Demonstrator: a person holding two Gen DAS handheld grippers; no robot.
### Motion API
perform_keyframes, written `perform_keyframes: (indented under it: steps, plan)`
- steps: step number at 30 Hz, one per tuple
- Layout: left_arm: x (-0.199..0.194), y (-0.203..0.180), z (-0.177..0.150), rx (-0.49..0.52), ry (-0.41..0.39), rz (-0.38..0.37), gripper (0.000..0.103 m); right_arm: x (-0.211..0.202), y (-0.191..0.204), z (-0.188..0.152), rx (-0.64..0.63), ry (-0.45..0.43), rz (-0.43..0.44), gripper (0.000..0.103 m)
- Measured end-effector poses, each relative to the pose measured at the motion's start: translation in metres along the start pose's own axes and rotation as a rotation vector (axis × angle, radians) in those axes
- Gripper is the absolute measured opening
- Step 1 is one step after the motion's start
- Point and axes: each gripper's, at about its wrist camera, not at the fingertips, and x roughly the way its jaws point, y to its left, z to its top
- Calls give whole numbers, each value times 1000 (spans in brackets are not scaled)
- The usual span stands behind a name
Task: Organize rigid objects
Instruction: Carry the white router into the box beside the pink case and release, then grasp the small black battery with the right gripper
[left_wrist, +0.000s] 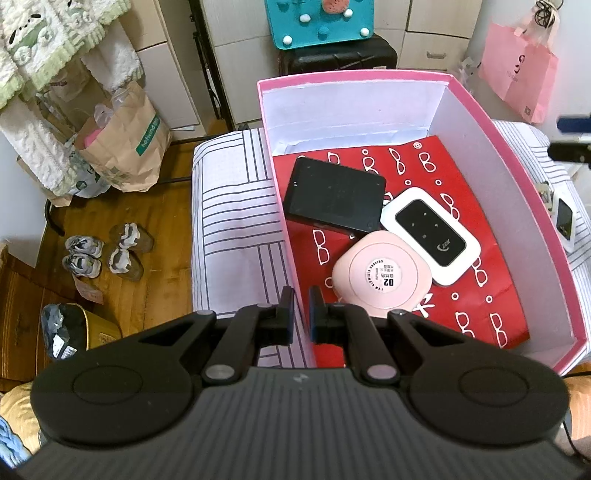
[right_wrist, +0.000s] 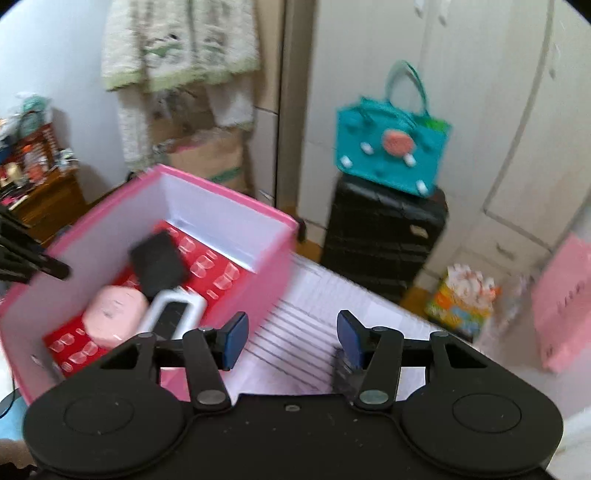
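The floor is warm brown wood, and pale cream cupboards with drawers line the far wall. A black suitcase stands against them with a teal felt bag on top, a fluffy white and green garment hangs at the left above a brown paper bag, and a pink paper bag hangs at the right. Pairs of shoes sit on the floor beside a bed covered in white cloth with dark lines.
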Motion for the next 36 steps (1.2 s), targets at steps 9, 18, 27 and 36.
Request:
perform_keyframes:
  steps: [9,18,27,36]
  plan:
    - [1,-3,1,-18,0,29,7,69,-59,-37,145,158,6,58]
    - [7,-6,2,-24,27,49,7,116,-82,-45,206,202,27,58]
    - [6,-7,3,-13,26,53,7,118,-58,-43,90,222,33,54]
    - [6,-7,4,-12,29,38,6,98,-59,-37,81,162,-23,54]
